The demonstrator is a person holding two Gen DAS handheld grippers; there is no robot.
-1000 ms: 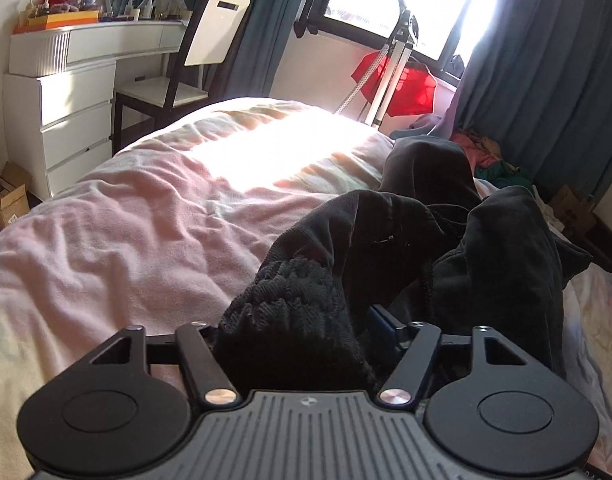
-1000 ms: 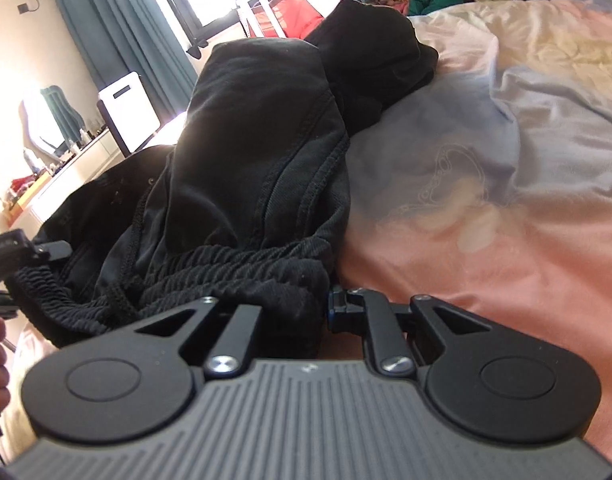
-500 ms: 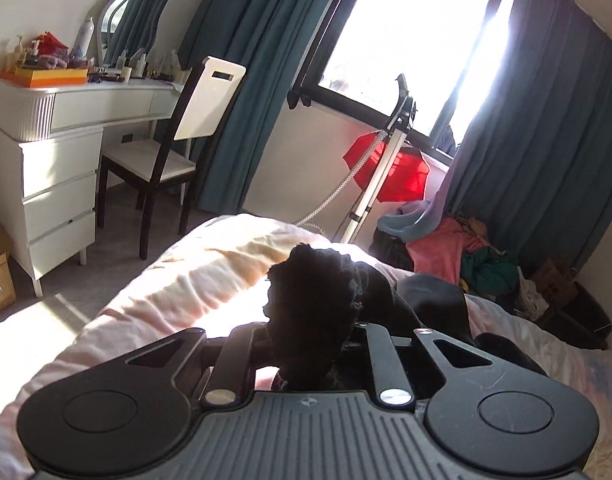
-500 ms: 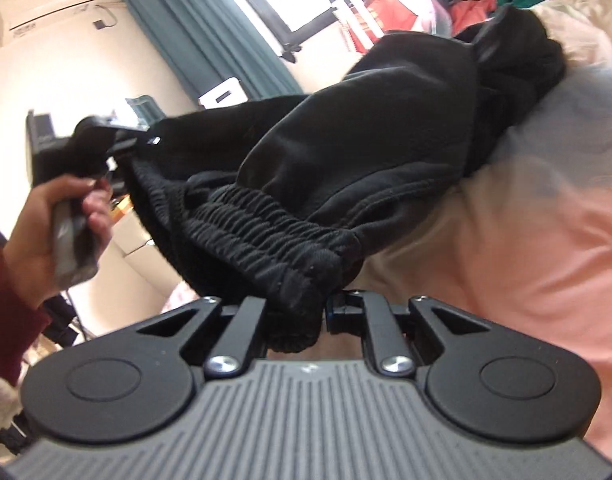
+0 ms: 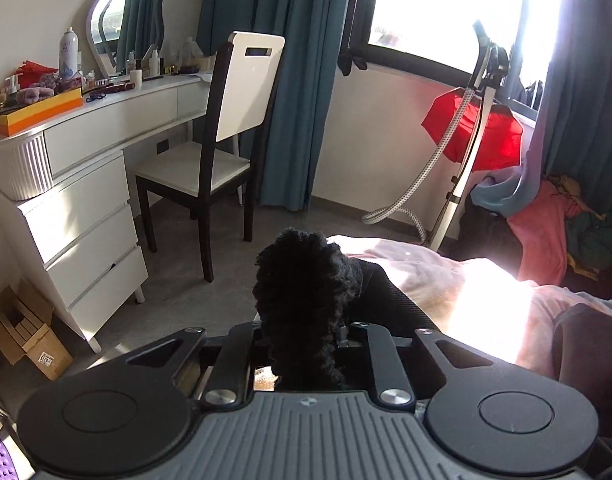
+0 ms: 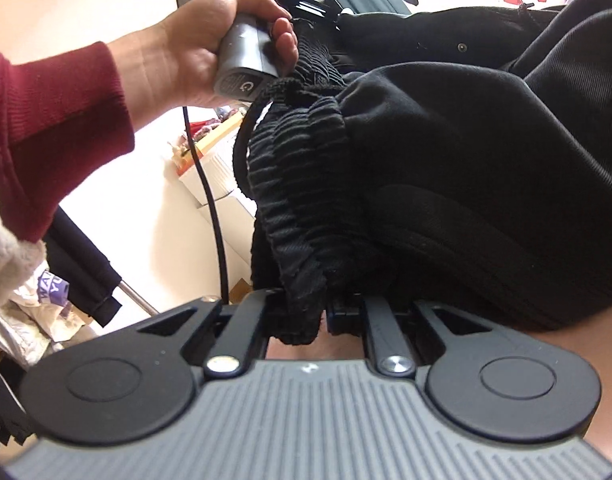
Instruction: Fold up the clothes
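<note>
Left gripper (image 5: 304, 344): jaws clamped on a bunched black ribbed band of the garment (image 5: 306, 288). The knit stands up in a dark clump between the fingers, at 12 o'clock from the gripper body. From the clump the cloth runs off toward 3 o'clock, draping low over the bed (image 5: 446, 280).

Right gripper (image 6: 306, 316): jaws pinched on another stretch of the ribbed band (image 6: 298, 200). The band's edge hangs down through the jaws. The rest of the black cloth fills the view from 12 to 3 o'clock, slack and folded over itself.

Person's left hand (image 6: 210, 48) at 11 o'clock in the right view, wrapped around the grey handle of the other gripper, dark red sleeve (image 6: 54, 120) at the wrist. A black cable (image 6: 210, 200) drops from that handle. The band is stretched between the two grips, off the bed there.

Room, from the left view: white dresser (image 5: 86, 184) at 9 o'clock with bottles and a mirror (image 5: 126, 16) on top. Chair (image 5: 226, 140) just beside it, at 11 o'clock. Teal curtains (image 5: 298, 80) at 12. Bright window (image 5: 446, 4) at 1. Steamer stand (image 5: 470, 140) with a red item (image 5: 494, 136) hanging on it at 2 o'clock. Heap of coloured clothes (image 5: 554, 224) on the floor at 3. Cardboard box (image 5: 26, 340) at 8, against the dresser's foot.
</note>
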